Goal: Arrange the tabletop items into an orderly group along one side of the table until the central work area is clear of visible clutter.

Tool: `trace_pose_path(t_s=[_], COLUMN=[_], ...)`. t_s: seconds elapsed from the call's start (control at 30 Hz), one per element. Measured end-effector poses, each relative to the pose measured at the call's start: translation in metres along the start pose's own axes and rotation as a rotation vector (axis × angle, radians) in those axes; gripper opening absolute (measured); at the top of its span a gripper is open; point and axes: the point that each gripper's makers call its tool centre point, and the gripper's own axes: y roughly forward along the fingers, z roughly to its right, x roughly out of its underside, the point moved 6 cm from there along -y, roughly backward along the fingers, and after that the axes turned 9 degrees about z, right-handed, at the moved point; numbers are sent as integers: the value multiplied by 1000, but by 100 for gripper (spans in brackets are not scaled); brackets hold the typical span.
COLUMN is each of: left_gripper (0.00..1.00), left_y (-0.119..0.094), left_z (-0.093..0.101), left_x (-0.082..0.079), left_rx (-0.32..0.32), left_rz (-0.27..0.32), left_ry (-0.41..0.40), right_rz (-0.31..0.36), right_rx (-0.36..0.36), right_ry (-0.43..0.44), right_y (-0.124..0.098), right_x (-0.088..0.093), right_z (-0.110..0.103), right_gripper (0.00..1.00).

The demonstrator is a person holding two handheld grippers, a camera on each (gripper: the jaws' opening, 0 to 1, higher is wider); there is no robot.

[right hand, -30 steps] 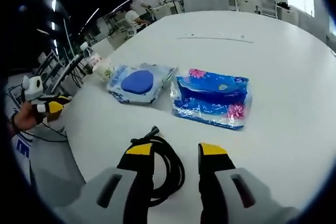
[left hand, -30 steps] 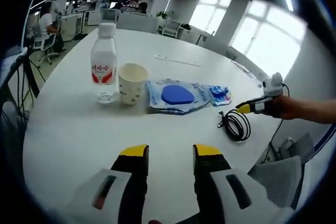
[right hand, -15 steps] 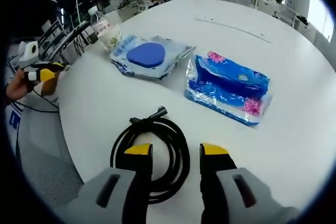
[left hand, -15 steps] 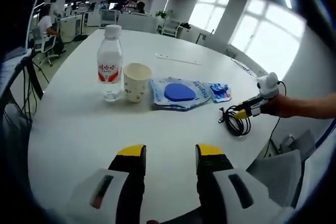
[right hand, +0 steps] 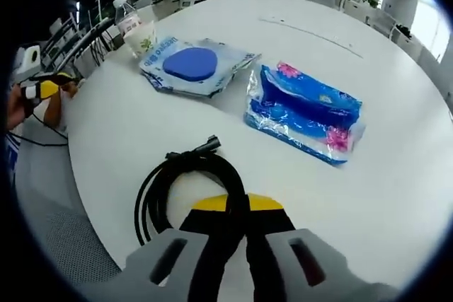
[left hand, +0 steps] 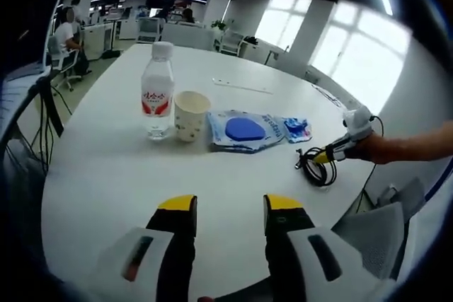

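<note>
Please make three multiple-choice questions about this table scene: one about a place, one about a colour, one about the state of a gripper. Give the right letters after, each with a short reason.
1. Where does the paper cup stand?
A. right beside the water bottle
B. on top of the coiled black cable
C. on the floor

2. What colour is the rounded shape on the clear packet?
A. red
B. blue
C. yellow

3. How is the right gripper?
A. wide open above the table
B. shut on the coiled black cable
C. shut on the floral blue pack

Answers:
1 A: in the left gripper view the cup stands next to the bottle on the white table.
2 B: both views show a blue shape in the packet.
3 B: in the right gripper view its yellow tips meet around a strand of the coil.
</note>
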Motion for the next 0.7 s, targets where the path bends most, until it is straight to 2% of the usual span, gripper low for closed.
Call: trace_pose_path(t_s=[0.23, 0.37, 0.7], left_gripper=[36, 36, 36], left_y=[-2, -3, -6], left_z=[-4, -7, -10], left_x=[1, -1, -2], left_rx=[9, 8, 11], left_rz=[4, 20, 41], left_ry=[-2, -13, -25], right_rz=[8, 15, 44], right_rx=[-2, -10, -30], right_ry=[15, -18, -38], right_y=[-2, -3, 1], right_x=[-3, -10, -38], right_z=[-4, -9, -20], right_gripper=[3, 2, 2])
